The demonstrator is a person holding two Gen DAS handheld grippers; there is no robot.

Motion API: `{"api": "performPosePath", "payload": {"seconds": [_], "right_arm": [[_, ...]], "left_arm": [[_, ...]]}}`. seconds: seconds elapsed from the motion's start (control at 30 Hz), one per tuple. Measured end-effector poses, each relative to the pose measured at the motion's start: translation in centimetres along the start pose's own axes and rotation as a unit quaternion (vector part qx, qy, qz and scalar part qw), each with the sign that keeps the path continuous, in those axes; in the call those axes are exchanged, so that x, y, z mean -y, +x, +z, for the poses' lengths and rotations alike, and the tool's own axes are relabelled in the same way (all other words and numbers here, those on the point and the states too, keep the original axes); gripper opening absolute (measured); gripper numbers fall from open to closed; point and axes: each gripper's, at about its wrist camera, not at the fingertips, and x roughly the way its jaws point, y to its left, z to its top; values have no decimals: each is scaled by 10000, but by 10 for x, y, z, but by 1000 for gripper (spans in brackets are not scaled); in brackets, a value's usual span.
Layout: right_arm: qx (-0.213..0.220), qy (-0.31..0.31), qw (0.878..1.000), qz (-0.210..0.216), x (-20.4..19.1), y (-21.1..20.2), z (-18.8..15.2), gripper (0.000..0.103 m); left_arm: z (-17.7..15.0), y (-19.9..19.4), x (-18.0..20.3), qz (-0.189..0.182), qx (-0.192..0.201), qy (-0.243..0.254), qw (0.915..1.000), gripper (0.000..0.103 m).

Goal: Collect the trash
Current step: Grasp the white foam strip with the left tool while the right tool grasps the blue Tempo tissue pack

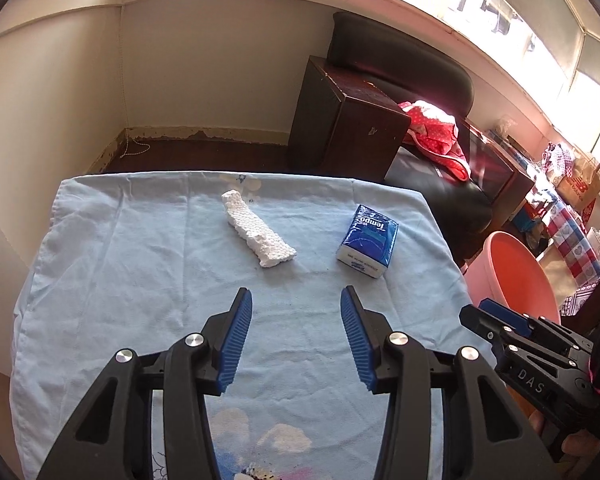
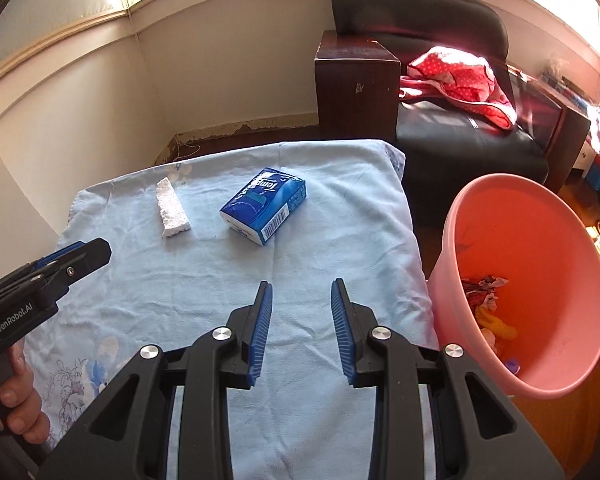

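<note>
A white foam strip point(image 1: 258, 230) point(image 2: 172, 208) lies on the light blue cloth point(image 1: 140, 264) point(image 2: 320, 224) that covers the table. To its right rests a blue tissue pack point(image 1: 368, 241) point(image 2: 265, 211). My left gripper point(image 1: 296, 300) hovers over the cloth short of both items, open, with nothing between its blue pads. My right gripper point(image 2: 302, 286) also stands open and empty over the cloth, nearer the table's right edge. A pink bin point(image 2: 524, 280) point(image 1: 516, 272) stands beside the table on the right, with crumpled scraps at its bottom.
A dark armchair point(image 2: 460, 120) with a red dotted garment point(image 2: 460, 80) stands behind the table, beside a dark wooden cabinet point(image 1: 348, 128). Clutter and bags fill the far right. A hand point(image 2: 20, 400) holds the left gripper's grip.
</note>
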Motion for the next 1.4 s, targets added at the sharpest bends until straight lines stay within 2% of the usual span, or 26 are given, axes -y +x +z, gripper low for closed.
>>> {"api": "performPosePath", "payload": {"seconds": [0.07, 0.1, 0.13, 0.37, 0.47, 0.53, 0.63, 0.7, 0.8, 0.93, 0.97, 1.03, 1.07, 1.1, 1.2, 1.4], "right_arm": [[-25, 106, 9999, 124, 5, 6, 1, 32], [-31, 140, 9998, 138, 6, 9, 2, 42], [-46, 144, 9998, 133, 6, 12, 3, 45], [-9, 151, 9995, 276, 2, 28, 14, 45], [-21, 162, 9995, 279, 1, 34, 23, 51], [-69, 172, 9994, 282, 0, 38, 28, 52], [-311, 256, 9992, 10, -2, 49, 36, 52], [-415, 411, 9981, 175, 0, 55, 41, 52], [-293, 453, 9984, 149, -3, 57, 49, 52], [-286, 620, 9974, 223, -10, 65, 62, 52], [-321, 668, 9969, 252, -12, 68, 64, 52], [-387, 783, 9957, 297, -18, 75, 69, 52], [-421, 841, 9951, 316, -20, 78, 71, 52], [-453, 857, 9948, 308, -23, 82, 74, 52], [-494, 849, 9951, 83, -31, 91, 79, 52], [-731, 1159, 9906, -46, -34, 112, 82, 59]], "left_arm": [[6, 9, -5, -7, -57, -132, 9999, 45], [9, 14, -6, 17, -72, -168, 9998, 45], [13, 19, -7, 62, -86, -190, 9998, 45], [41, 59, -16, 412, -195, -552, 9974, 45], [51, 80, -22, 529, -381, -870, 9941, 45], [57, 92, -22, 636, -459, -980, 9921, 45], [64, 110, -20, 842, -556, -973, 9901, 45], [67, 120, -17, 911, -627, -953, 9893, 45], [67, 135, -13, 1147, -766, -871, 9866, 45], [66, 141, -8, 1342, -666, -656, 9865, 45], [65, 141, -7, 1380, -662, -587, 9865, 45], [62, 141, -6, 1515, -608, -426, 9857, 35], [60, 139, -6, 1461, -589, -380, 9868, 34], [58, 137, -7, 1394, -611, -368, 9877, 27], [51, 128, -14, 1244, -617, -416, 9894, 26], [39, 105, -31, 932, -564, -593, 9923, 26]]}}
